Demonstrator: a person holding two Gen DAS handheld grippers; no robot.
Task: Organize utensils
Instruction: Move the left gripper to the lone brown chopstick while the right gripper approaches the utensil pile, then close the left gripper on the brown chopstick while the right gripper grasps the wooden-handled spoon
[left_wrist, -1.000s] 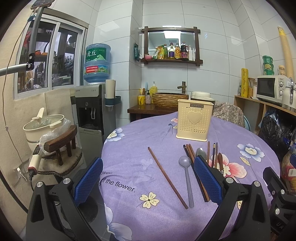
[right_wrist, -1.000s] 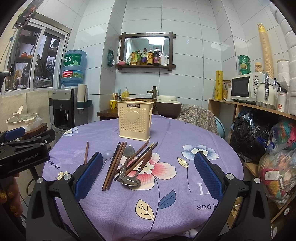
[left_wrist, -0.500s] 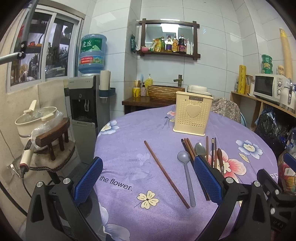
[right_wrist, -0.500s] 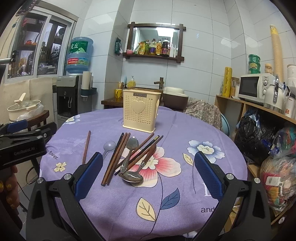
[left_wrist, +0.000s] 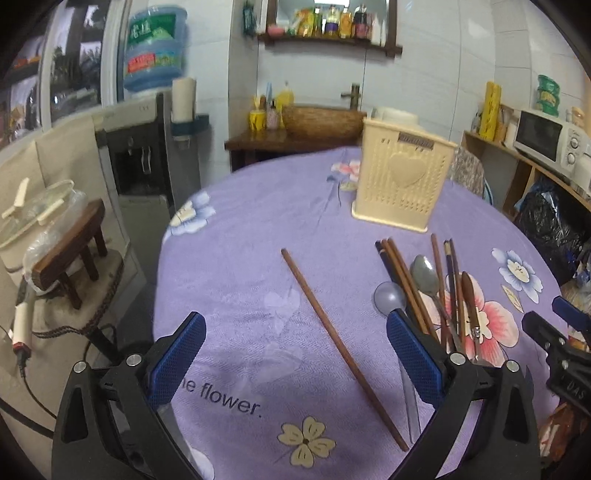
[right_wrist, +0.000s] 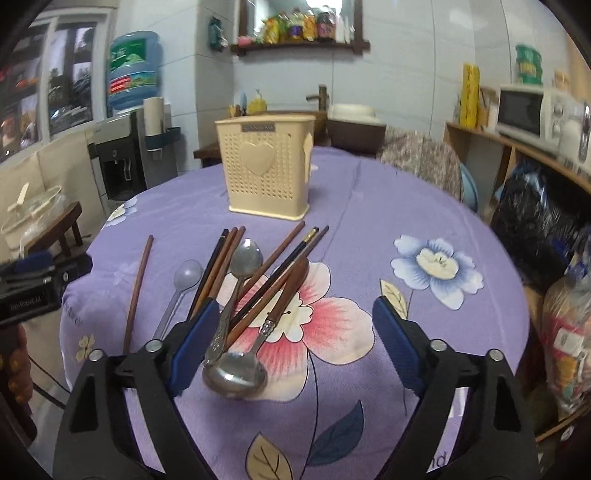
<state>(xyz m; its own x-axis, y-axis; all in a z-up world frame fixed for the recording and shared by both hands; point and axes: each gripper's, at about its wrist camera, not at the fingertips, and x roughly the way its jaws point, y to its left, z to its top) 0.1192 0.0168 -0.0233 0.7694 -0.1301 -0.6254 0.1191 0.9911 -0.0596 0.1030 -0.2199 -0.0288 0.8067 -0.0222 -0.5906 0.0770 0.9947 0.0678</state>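
**Both hand-held grippers poised over loose utensils on the tabletop (right_wrist: 369, 229).**
The right hand-held gripper (right_wrist: 291, 343), jaws apart and just narrowing with nothing clasped, has the metal spoon (right_wrist: 236, 374) at 12 o'clock, its handle running toward 1 o'clock. The left hand-held gripper (left_wrist: 295, 363), wide open and empty, straddles the lone chopstick (left_wrist: 341, 347), which runs 11 to 5 o'clock. The holder (right_wrist: 266, 170) stands beyond.

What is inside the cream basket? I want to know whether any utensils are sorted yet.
Nothing rises above the rim of the cream basket. Its perforated walls hide the interior, so short items inside cannot be ruled out. Chopsticks and spoons lie on the tablecloth.
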